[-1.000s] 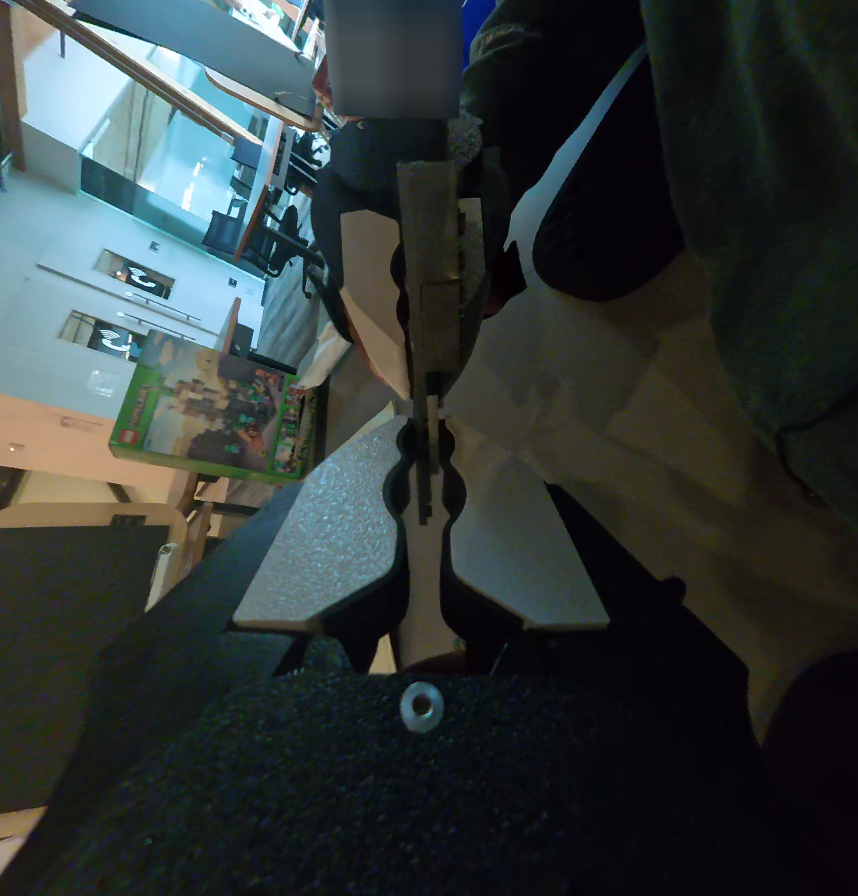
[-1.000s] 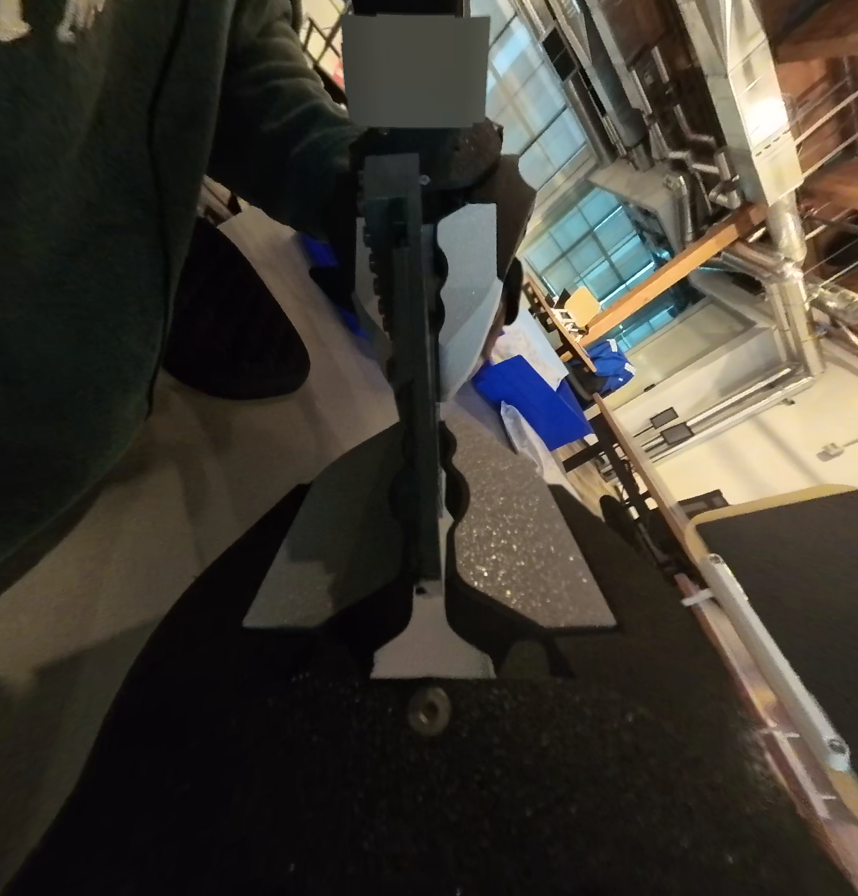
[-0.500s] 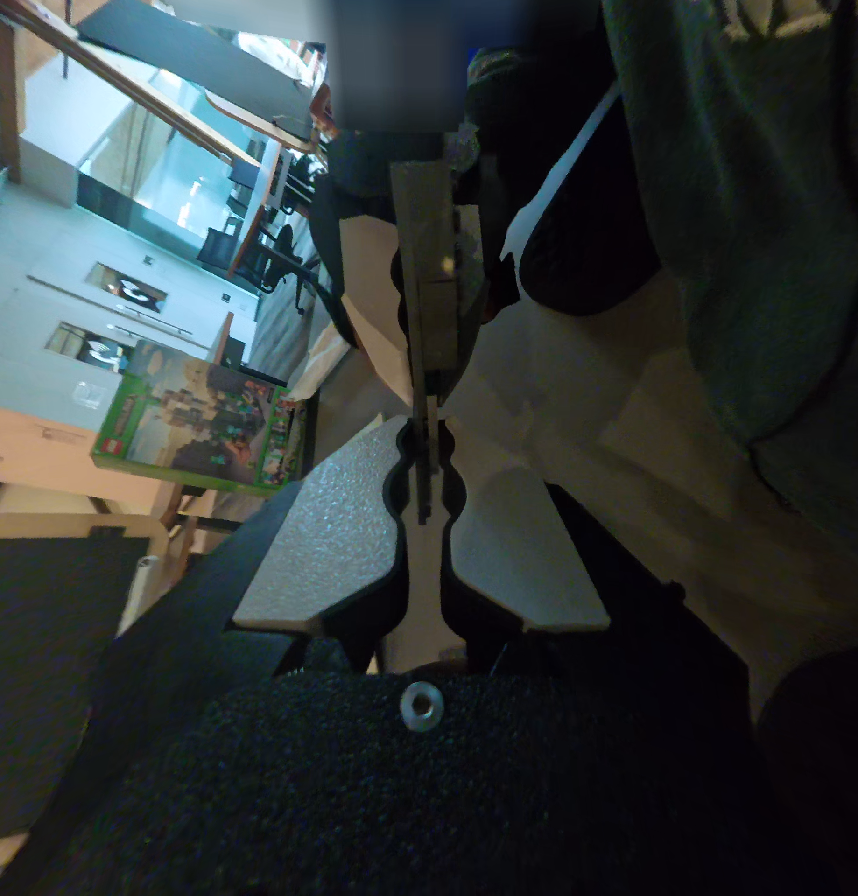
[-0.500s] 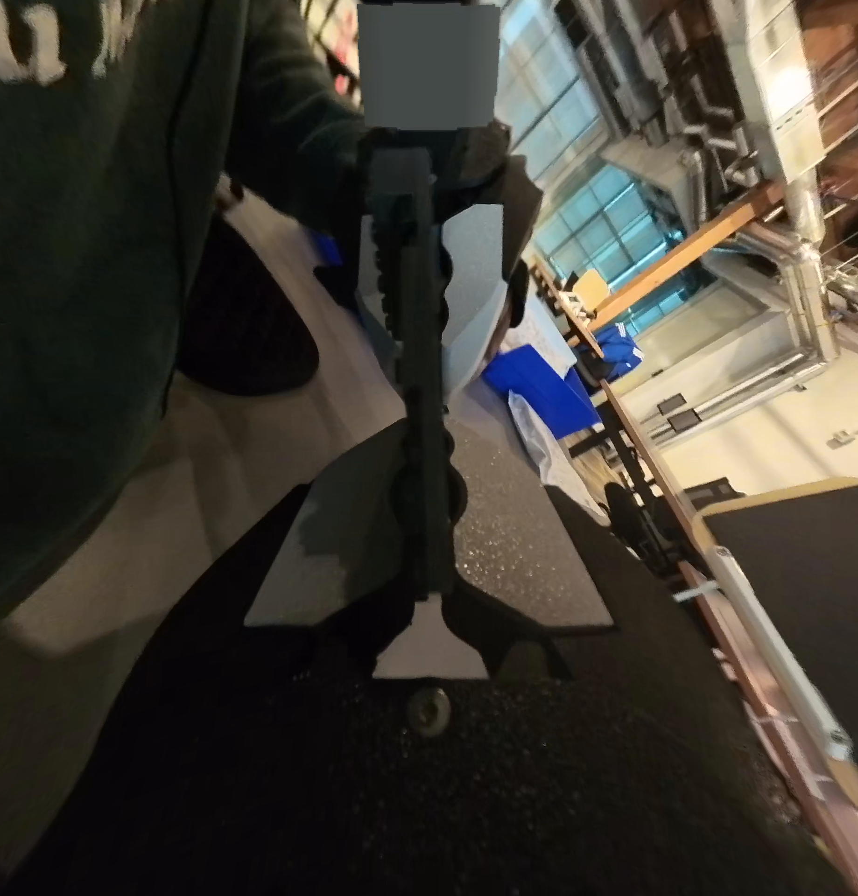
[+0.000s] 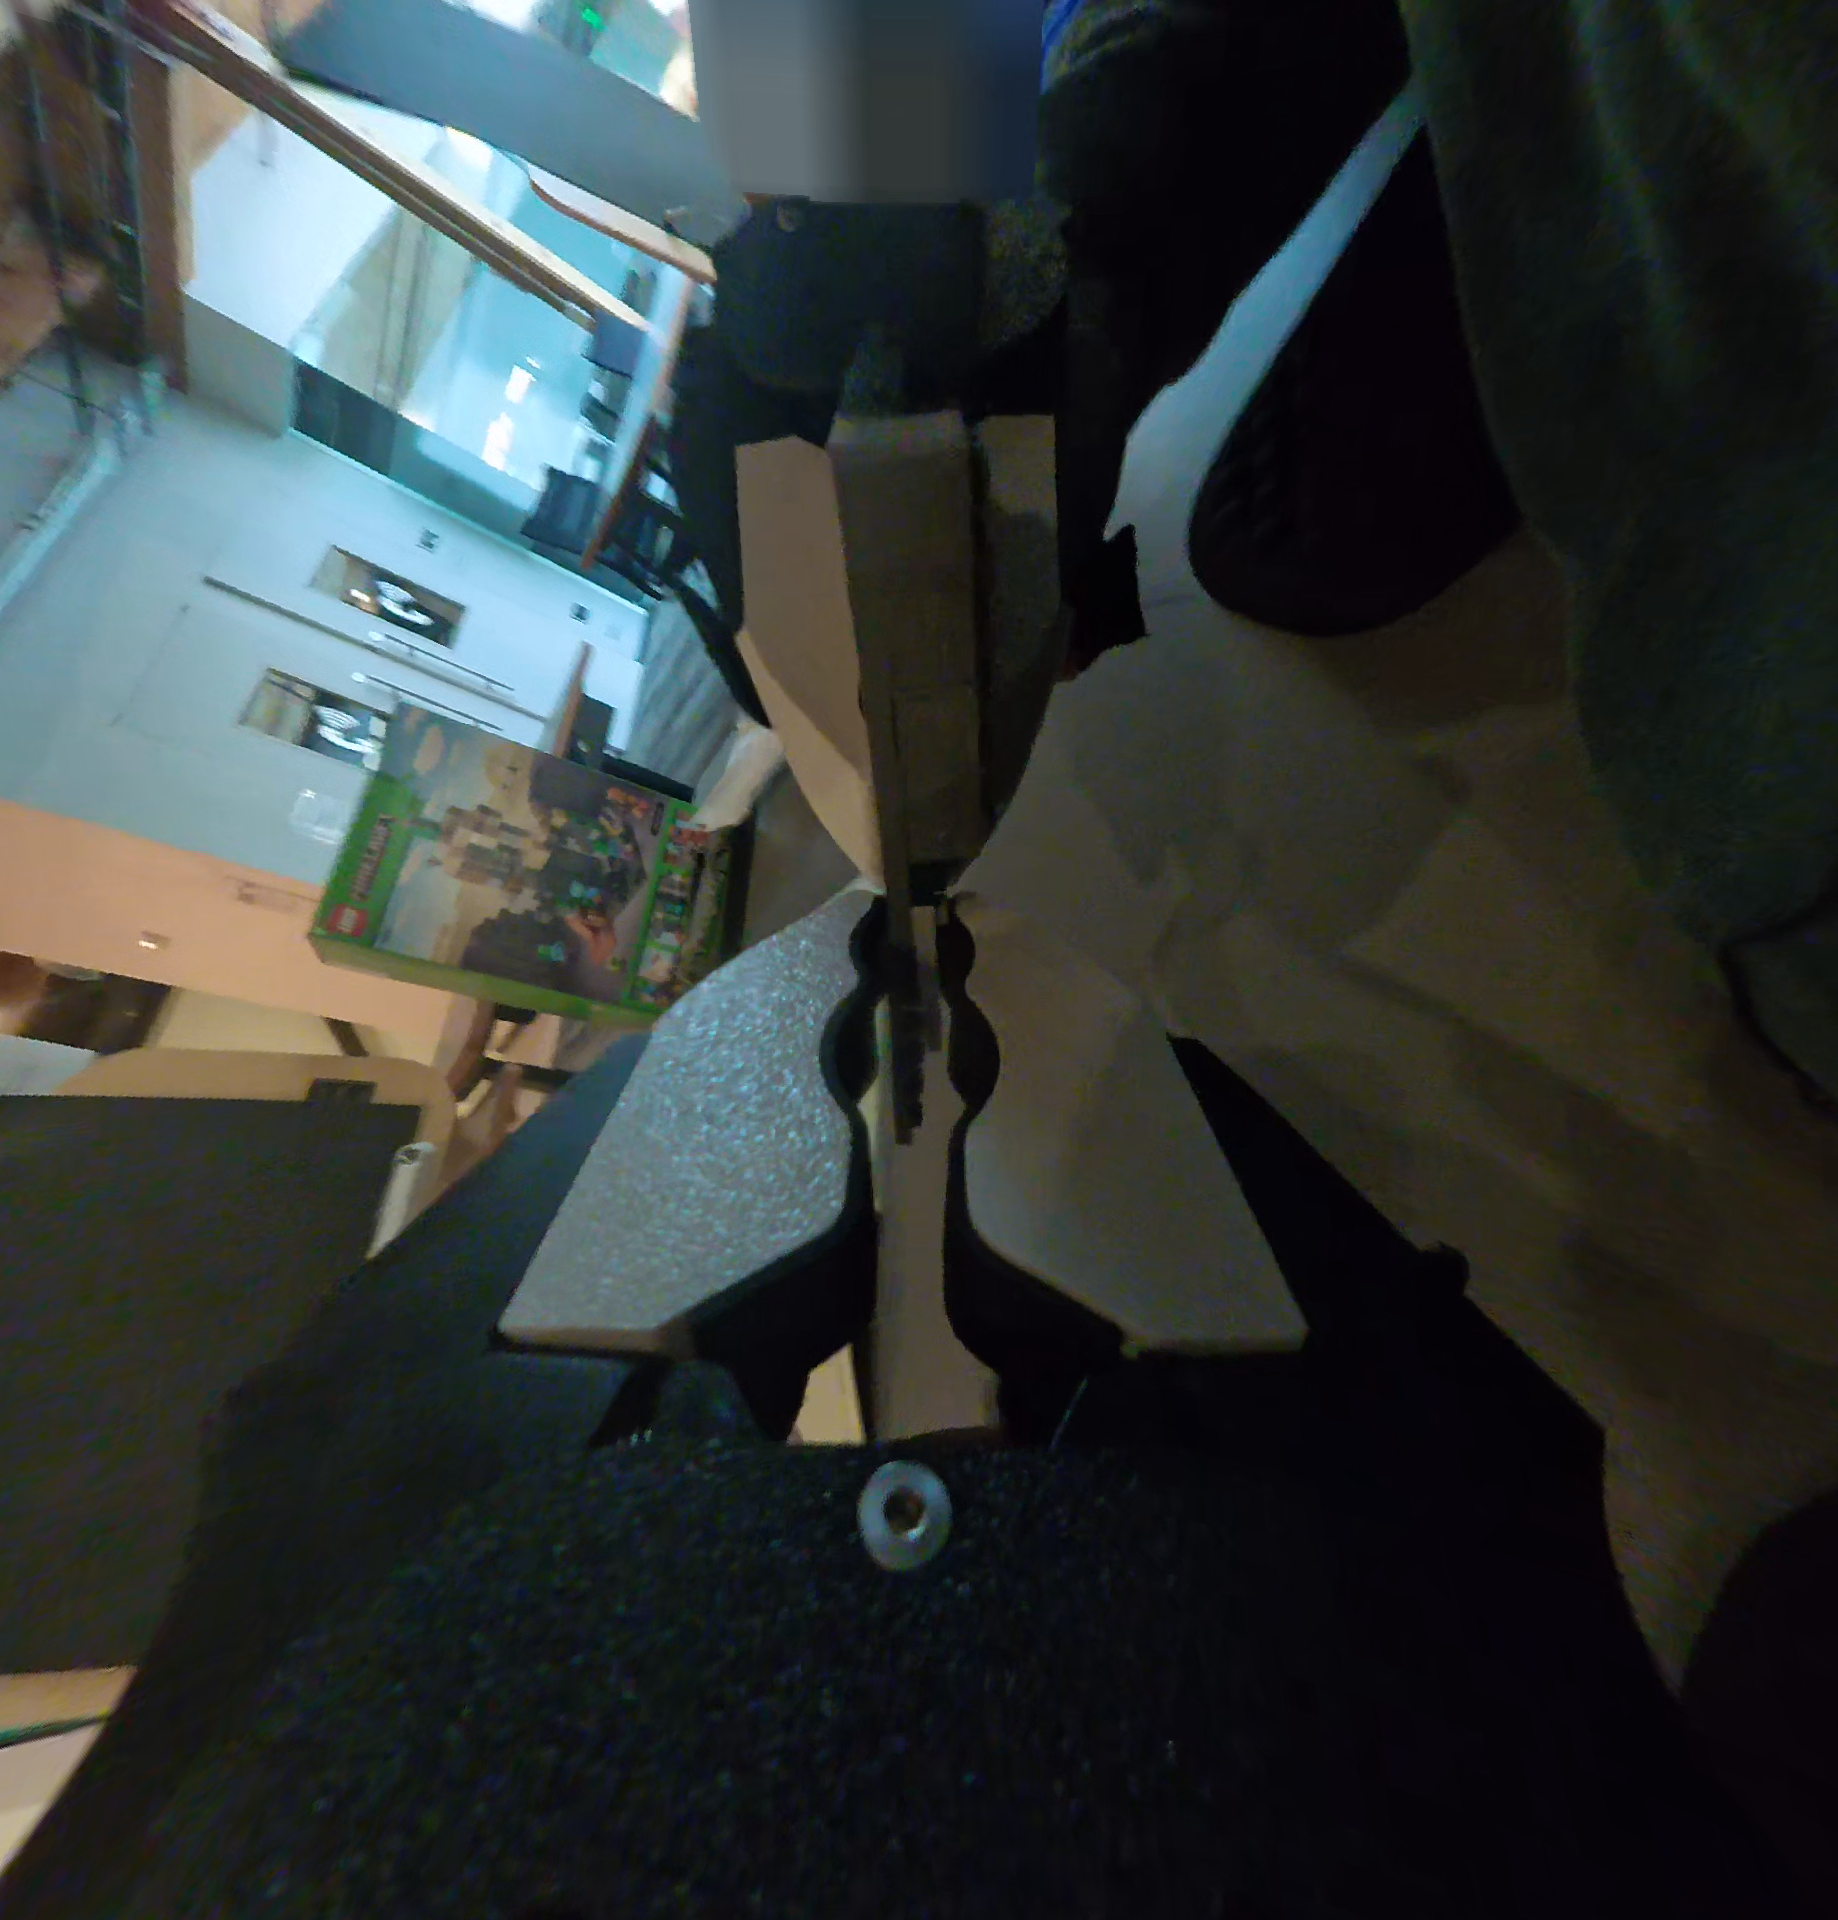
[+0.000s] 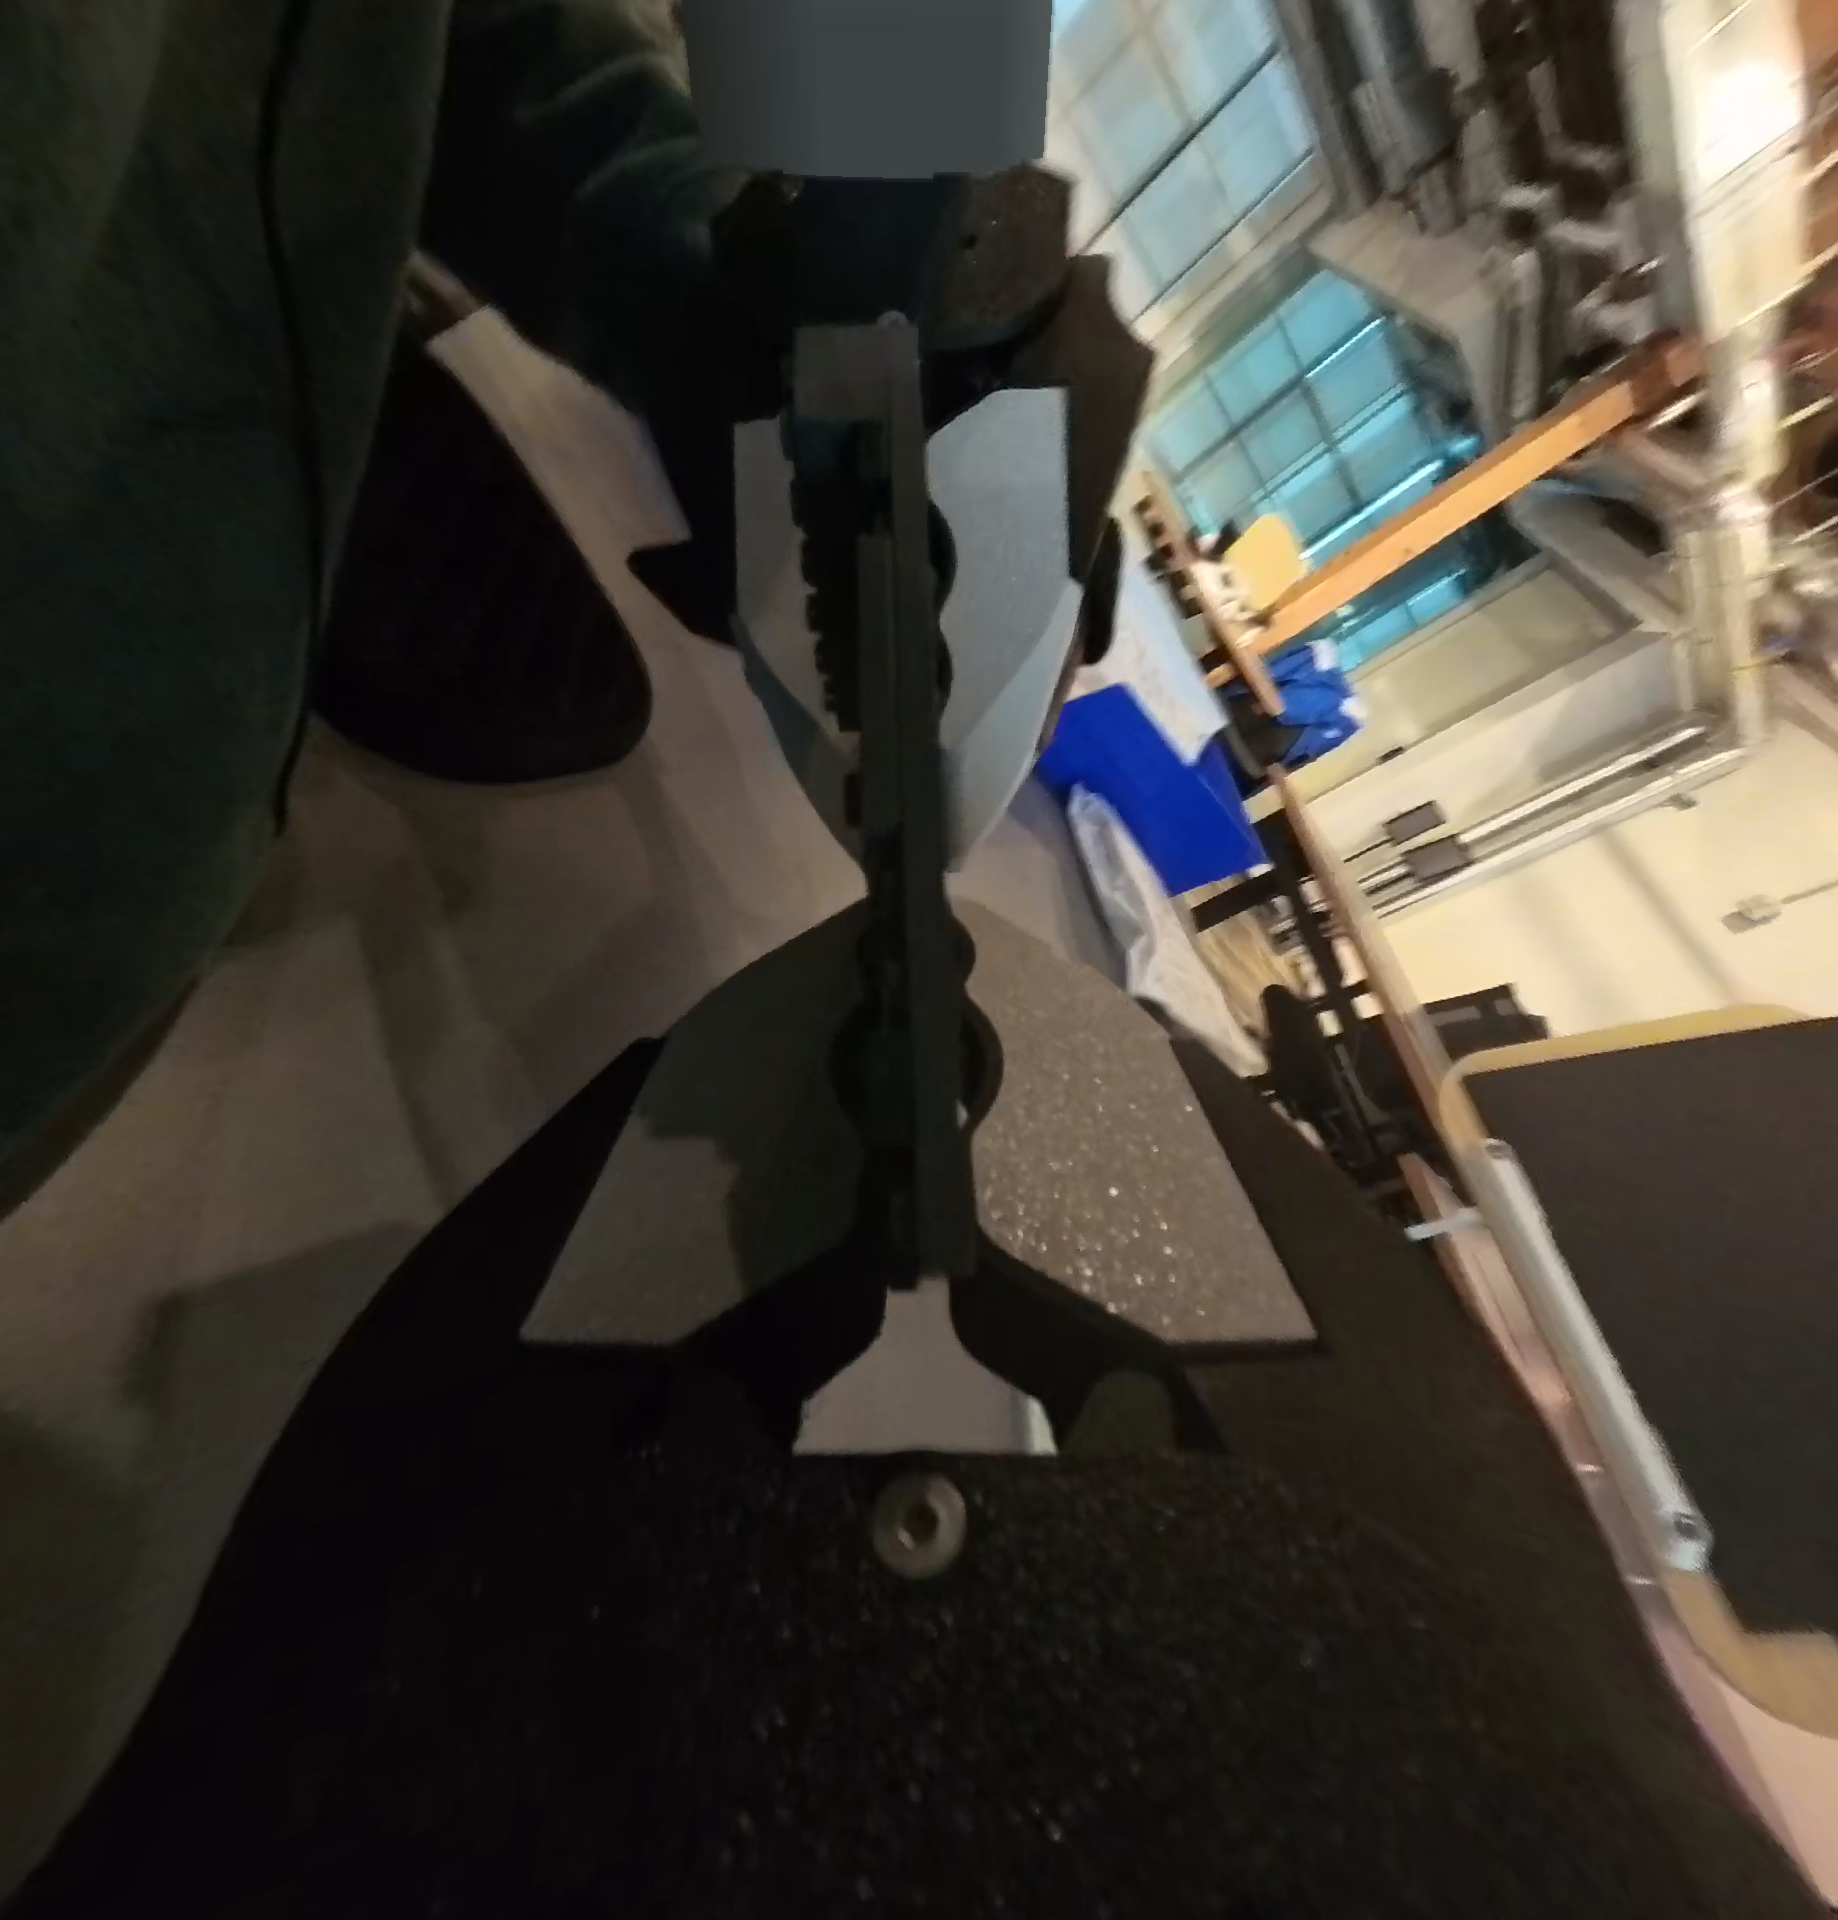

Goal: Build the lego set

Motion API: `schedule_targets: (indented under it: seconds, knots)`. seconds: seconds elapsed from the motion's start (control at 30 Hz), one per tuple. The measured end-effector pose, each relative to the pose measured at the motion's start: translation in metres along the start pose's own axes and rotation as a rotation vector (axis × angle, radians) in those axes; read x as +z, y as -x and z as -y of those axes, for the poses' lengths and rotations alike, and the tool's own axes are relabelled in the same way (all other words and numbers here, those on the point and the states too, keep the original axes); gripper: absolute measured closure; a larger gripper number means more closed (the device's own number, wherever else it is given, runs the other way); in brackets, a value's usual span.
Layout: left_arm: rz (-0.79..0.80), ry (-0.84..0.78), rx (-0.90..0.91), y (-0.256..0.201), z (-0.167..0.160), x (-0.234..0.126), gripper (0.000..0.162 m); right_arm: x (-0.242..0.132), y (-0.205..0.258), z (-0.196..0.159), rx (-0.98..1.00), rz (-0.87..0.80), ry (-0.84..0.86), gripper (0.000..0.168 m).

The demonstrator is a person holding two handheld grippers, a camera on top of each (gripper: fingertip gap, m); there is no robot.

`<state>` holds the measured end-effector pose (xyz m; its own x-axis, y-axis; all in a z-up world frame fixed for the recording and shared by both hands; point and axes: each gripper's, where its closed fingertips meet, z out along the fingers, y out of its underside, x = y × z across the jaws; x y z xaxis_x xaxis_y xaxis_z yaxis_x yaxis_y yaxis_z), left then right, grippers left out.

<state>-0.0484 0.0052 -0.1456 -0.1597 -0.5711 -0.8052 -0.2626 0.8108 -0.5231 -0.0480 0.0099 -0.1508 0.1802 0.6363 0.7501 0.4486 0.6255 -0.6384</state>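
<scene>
Both claws, left (image 5: 910, 1023) and right (image 6: 915, 1049), clamp opposite ends of one flat grey lego assembly (image 5: 920, 644), box (image 5: 520, 873) behind.

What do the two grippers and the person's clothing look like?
Each gripper has a black grainy body with a silver screw, and two pale grey speckled fingers with wavy black inner edges: left gripper, right gripper. The person wears a dark green sleeve.
</scene>
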Motion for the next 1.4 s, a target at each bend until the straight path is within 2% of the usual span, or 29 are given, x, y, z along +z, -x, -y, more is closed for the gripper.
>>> schedule_targets:
  seconds: [0.03,0.27,0.4,0.53,0.7,0.77,0.97,1.17,1.33,1.4]
  knots:
    - [0.013,-0.005,0.011,0.001,0.001,-0.001,0.154,0.0,-0.001,0.001,-0.009,-0.011,-0.003,0.161]
    - [0.049,-0.03,-0.012,0.003,0.0,-0.001,0.154,-0.003,-0.008,-0.004,0.003,-0.059,0.008,0.155]
    - [0.072,-0.043,-0.077,0.006,-0.007,-0.006,0.154,-0.017,-0.01,-0.01,0.104,-0.04,-0.013,0.145]
    - [0.085,-0.087,-0.079,0.006,0.001,-0.009,0.154,-0.022,-0.009,-0.025,0.223,0.02,-0.015,0.136]
    - [0.099,-0.129,-0.036,0.005,0.012,-0.007,0.154,-0.012,0.0,-0.046,0.435,0.144,-0.062,0.146]
    - [0.095,-0.137,-0.024,0.003,0.014,-0.006,0.154,-0.009,0.001,-0.044,0.502,0.175,-0.114,0.149]
    - [0.08,-0.134,-0.014,-0.004,0.008,-0.006,0.154,-0.004,0.003,-0.032,0.48,0.227,-0.148,0.155]
    - [0.086,-0.165,-0.054,0.0,0.008,-0.006,0.154,-0.008,-0.001,-0.029,0.435,0.173,-0.156,0.16]
    - [0.077,-0.156,-0.033,-0.003,0.009,-0.005,0.154,-0.009,0.002,-0.032,0.404,0.155,-0.114,0.16]
    - [0.077,-0.13,-0.012,-0.004,0.005,-0.004,0.154,-0.011,0.003,-0.041,0.38,0.146,-0.061,0.154]
